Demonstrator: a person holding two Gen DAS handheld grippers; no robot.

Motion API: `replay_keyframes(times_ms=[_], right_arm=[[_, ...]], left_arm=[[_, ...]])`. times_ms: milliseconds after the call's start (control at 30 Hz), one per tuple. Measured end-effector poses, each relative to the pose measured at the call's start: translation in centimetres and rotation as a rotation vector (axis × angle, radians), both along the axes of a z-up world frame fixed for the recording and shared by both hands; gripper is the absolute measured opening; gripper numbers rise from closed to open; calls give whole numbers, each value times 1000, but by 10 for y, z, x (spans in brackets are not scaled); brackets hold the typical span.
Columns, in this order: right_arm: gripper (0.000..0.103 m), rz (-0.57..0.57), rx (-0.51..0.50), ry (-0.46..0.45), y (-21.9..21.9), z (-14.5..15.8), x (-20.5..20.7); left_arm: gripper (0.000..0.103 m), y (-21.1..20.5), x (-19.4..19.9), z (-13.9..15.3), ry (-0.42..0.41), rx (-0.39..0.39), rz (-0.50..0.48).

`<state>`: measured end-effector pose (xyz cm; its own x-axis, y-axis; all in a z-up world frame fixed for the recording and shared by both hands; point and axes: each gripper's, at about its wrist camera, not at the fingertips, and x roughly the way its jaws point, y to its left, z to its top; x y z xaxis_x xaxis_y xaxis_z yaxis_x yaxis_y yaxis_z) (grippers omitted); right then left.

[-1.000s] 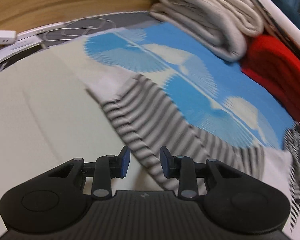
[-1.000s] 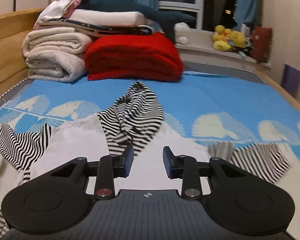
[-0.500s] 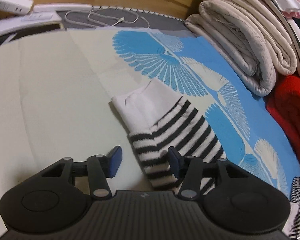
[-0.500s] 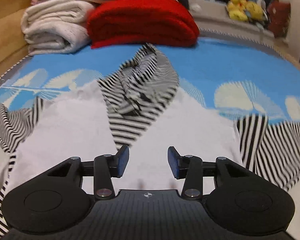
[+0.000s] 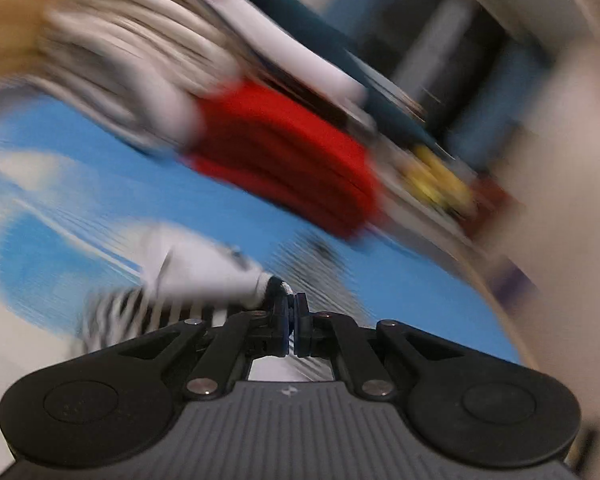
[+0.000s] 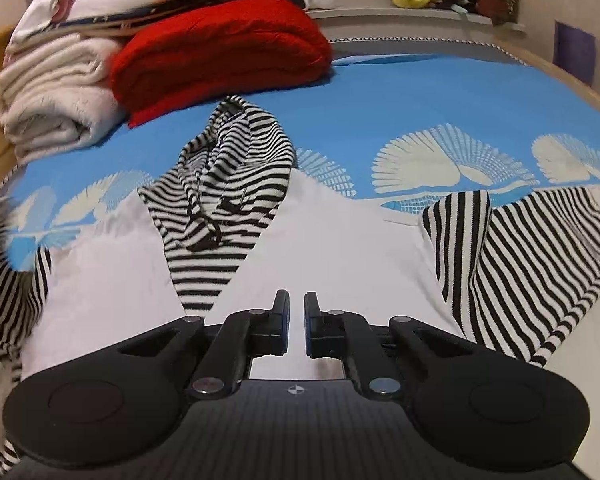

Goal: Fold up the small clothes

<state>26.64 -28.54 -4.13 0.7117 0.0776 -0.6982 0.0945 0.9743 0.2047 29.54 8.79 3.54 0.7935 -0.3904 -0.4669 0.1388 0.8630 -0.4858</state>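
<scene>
Now my left gripper (image 5: 291, 320) has just clamped the striped sleeve cuff (image 5: 260, 284), lifting it toward the hooded top (image 6: 300, 240); my right gripper (image 6: 296, 322) has just narrowed onto its white hem.

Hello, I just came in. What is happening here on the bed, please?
A person with a gripper in each hand is folding a white hooded top with striped sleeves, spread on the blue bedsheet. The left gripper has just closed on the cuff of the left sleeve; its view is blurred. The right gripper has just been closing over the white body; its fingers look nearly shut, and whether they pinch cloth is unclear.
</scene>
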Motion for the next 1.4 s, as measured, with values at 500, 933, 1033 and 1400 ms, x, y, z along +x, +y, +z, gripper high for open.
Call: replay_keyframes(times_ms=[500, 933, 1033, 1400], right_arm=[[29, -156, 195, 163, -33, -39, 21], [5, -79, 107, 95, -6, -54, 39], [4, -97, 121, -58, -11, -7, 17], [9, -336, -11, 97, -57, -27, 6]], left_arm=[[9, -5, 33, -46, 342, 234, 171], [11, 35, 68, -64, 373, 205, 242], [11, 24, 64, -61, 369, 217, 219], [11, -20, 69, -100, 487, 269, 50]])
